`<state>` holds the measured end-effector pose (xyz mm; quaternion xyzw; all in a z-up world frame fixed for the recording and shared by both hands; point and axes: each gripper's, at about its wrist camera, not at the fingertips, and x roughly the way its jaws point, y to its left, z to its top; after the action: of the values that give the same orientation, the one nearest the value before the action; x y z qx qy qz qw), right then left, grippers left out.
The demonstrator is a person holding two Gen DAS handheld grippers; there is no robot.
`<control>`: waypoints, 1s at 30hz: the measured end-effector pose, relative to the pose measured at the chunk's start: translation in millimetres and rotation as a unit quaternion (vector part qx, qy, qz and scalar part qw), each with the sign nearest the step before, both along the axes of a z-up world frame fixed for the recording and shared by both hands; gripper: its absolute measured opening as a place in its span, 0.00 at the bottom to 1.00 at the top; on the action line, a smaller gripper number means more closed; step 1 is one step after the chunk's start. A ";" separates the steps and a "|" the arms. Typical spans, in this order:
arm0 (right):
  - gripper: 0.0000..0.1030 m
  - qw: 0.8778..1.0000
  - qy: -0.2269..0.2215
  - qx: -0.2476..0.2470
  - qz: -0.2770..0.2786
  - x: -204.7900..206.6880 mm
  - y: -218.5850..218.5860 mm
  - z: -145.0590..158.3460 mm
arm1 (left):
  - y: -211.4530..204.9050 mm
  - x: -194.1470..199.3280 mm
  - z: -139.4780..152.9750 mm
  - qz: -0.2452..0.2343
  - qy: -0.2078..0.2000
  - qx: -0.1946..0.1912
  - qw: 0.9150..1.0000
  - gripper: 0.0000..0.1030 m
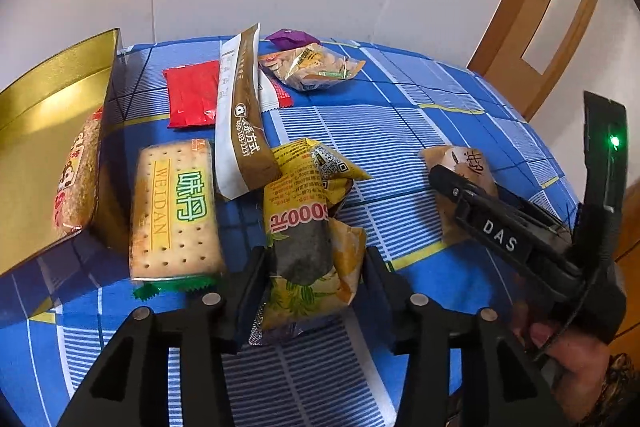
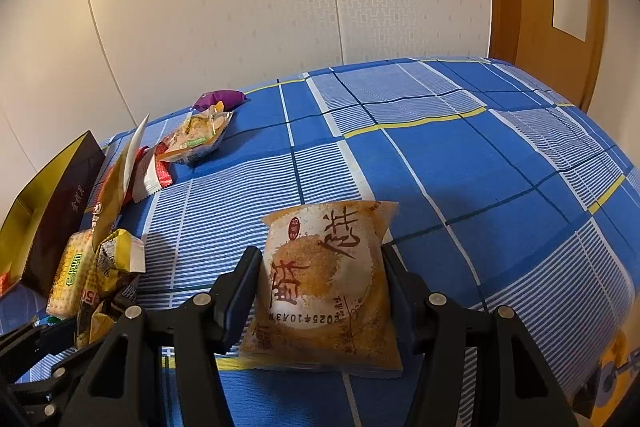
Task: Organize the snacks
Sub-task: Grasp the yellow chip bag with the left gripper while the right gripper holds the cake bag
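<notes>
Left wrist view: the left tool (image 1: 316,275) straddled a yellow snack packet (image 1: 310,227) lying on the blue checked cloth (image 1: 400,131). A slim gap showed beside the packet at one jaw, so the tool looked slack around it rather than clamped. At nine o'clock stood a gold-lined box (image 1: 44,131) with one sesame-coloured snack bar (image 1: 78,179) already inside. Just outside it lay a WEIDAN cracker pack (image 1: 174,211), and at twelve o'clock from the yellow packet a brown-and-white sachet (image 1: 240,119) leaned across a red wrapper (image 1: 192,99). Farther off at twelve sat a clear-wrapped snack (image 1: 312,67) and a purple packet (image 1: 290,37). At three o'clock the right tool (image 1: 460,187) pointed at a brown pastry pack (image 1: 464,167).

Right wrist view: the right tool (image 2: 320,291) had its jaws at middling width, set against both sides of the pastry pack (image 2: 324,287), which rested flat on the cloth; it appeared gripped but not lifted. The box (image 2: 52,203) and the remaining pile sat at nine to ten o'clock.

By this showing the sorting had barely started: one item boxed, some seven still out on the cloth.
</notes>
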<state>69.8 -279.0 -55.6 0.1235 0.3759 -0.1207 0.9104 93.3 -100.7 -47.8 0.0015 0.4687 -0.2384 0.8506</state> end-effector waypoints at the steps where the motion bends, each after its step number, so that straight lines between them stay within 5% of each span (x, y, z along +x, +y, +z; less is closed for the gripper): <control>1: 0.58 1.000 0.000 0.000 0.000 0.0 -0.2 0.0 | -0.4 2.6 0.1 0.003 0.005 -0.003 1.000 0.48; 13: 0.58 1.000 -0.002 -0.005 0.001 -0.1 0.4 -0.3 | 9.4 -12.3 -0.3 -0.010 -0.011 -0.012 1.000 0.35; 26: 0.58 1.000 -0.002 -0.006 0.001 -0.3 0.2 -0.2 | 7.6 -18.9 -0.9 -0.020 -0.004 -0.015 1.000 0.47; 30: 0.58 1.000 -0.002 -0.007 0.002 0.0 -0.3 -0.3 | 4.8 -24.2 -3.4 -0.033 -0.030 0.007 0.999 0.36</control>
<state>69.9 -279.4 -55.8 0.1169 0.3738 -0.1216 0.9121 69.1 -95.9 -51.2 0.0306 0.4447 -0.2631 0.8556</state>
